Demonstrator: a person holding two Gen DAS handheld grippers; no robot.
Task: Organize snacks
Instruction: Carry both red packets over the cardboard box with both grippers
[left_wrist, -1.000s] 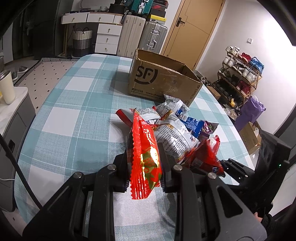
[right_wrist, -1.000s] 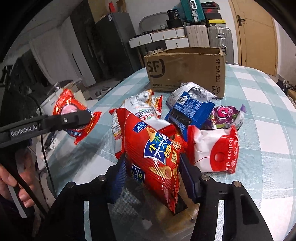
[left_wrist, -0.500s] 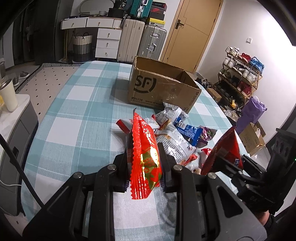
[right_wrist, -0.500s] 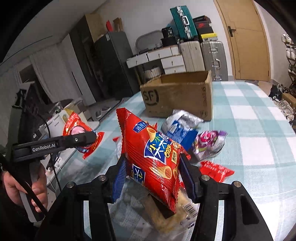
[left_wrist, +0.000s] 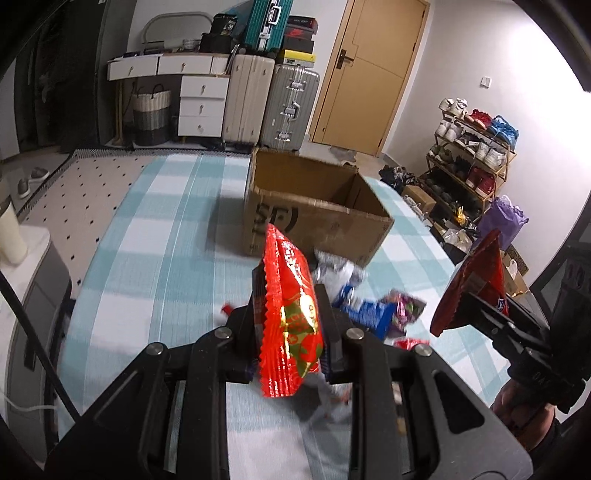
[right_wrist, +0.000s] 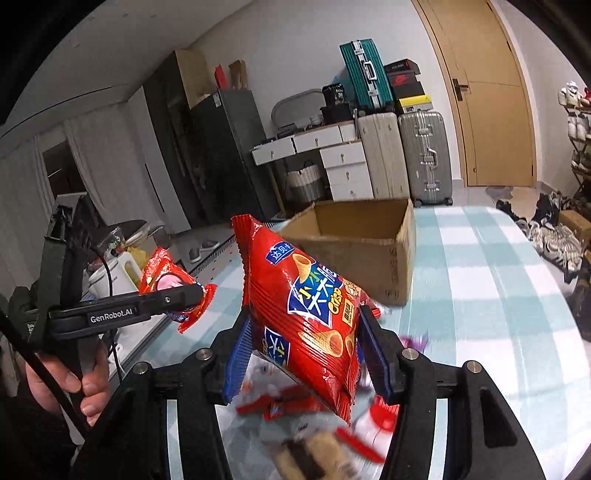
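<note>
My left gripper (left_wrist: 290, 321) is shut on a small red snack packet (left_wrist: 290, 314) and holds it in the air above the table. It also shows in the right wrist view (right_wrist: 184, 295). My right gripper (right_wrist: 306, 343) is shut on a red bag of cone crisps (right_wrist: 306, 314), lifted above the snack pile; the bag shows at the right of the left wrist view (left_wrist: 476, 280). An open SF cardboard box (left_wrist: 317, 218) stands ahead on the checked tablecloth (left_wrist: 155, 266), also in the right wrist view (right_wrist: 362, 243). Loose snack packets (left_wrist: 369, 306) lie in front of the box.
More packets (right_wrist: 314, 417) lie blurred under my right gripper. A white cabinet with a cup (left_wrist: 11, 236) stands left of the table. Suitcases (left_wrist: 269, 99), drawers, a door and a shoe rack (left_wrist: 472, 155) are behind the table.
Both grippers have risen with their packets and moved toward the box. The snack pile has dropped lower in both views, and the box opening now shows.
</note>
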